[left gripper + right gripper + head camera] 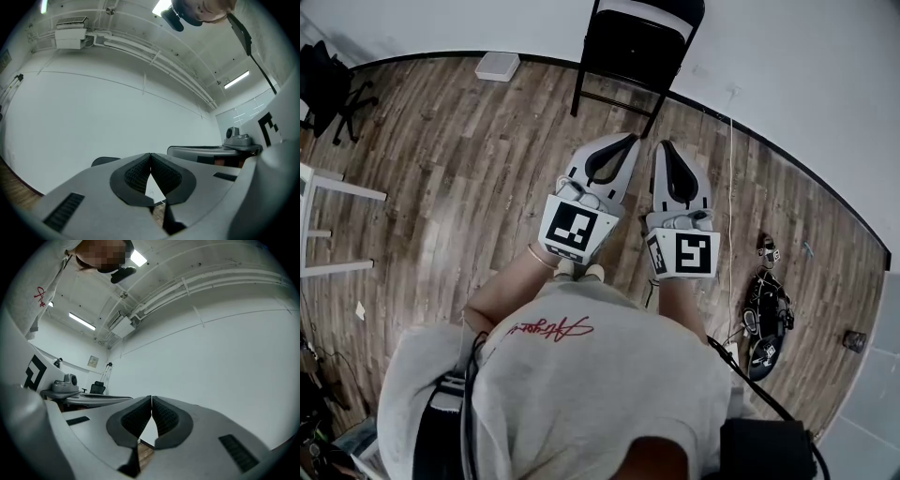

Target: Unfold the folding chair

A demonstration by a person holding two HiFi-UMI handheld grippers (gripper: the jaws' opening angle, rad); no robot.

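A black folding chair point(633, 47) stands on the wood floor against the white wall, straight ahead of me. Its dark top edge point(105, 161) peeks over the left jaw in the left gripper view. My left gripper point(630, 141) and right gripper point(661, 145) are held side by side, a short way in front of the chair and not touching it. Both point at the wall, roughly level. The left gripper point(150, 154) is shut with nothing between its ribbed pads. The right gripper point(152, 397) is shut and empty too.
A white box point(497, 66) lies by the wall at the left. A black office chair point(328, 84) and white furniture legs point(328, 216) stand at the far left. Black gear with cables point(766, 319) lies on the floor at the right.
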